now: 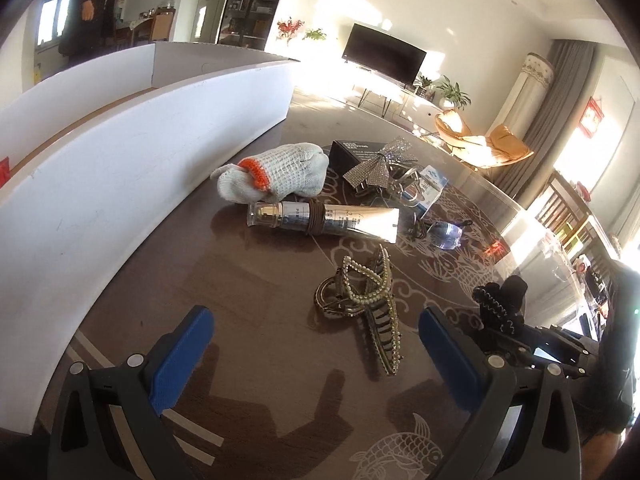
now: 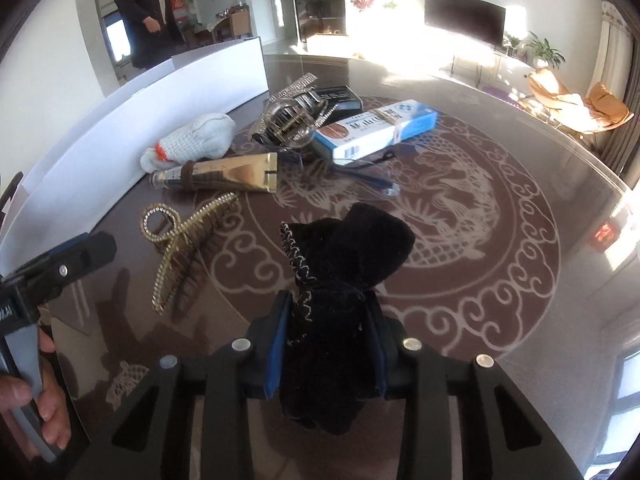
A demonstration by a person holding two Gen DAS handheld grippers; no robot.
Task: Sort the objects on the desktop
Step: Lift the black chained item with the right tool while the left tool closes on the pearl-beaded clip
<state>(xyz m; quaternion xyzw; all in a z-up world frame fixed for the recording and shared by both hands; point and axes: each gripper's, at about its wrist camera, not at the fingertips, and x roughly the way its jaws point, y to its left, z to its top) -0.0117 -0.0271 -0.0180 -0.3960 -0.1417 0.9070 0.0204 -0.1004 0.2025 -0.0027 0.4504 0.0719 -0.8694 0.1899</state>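
Observation:
My right gripper (image 2: 330, 300) is shut on a black knitted glove (image 2: 352, 248), which bulges up between its blue pads above the dark patterned table (image 2: 500, 300); the same glove (image 1: 500, 300) shows at the right of the left wrist view. My left gripper (image 1: 315, 314) stands open just above the table, and a pearl hair claw (image 1: 368, 308) lies between and beyond its fingers. Farther back lie a silver tube (image 1: 324, 220), a white glove with an orange cuff (image 1: 276, 176), a rhinestone bow clip (image 1: 372, 168), a black box (image 1: 352, 152) and a blue-and-white box (image 2: 376, 128).
A long white cardboard box (image 1: 120, 160) stands open along the table's left side. Glasses (image 2: 368, 176) lie near the blue-and-white box. A person (image 2: 144, 16) stands behind the white box. The table's glossy right half carries only its dragon pattern.

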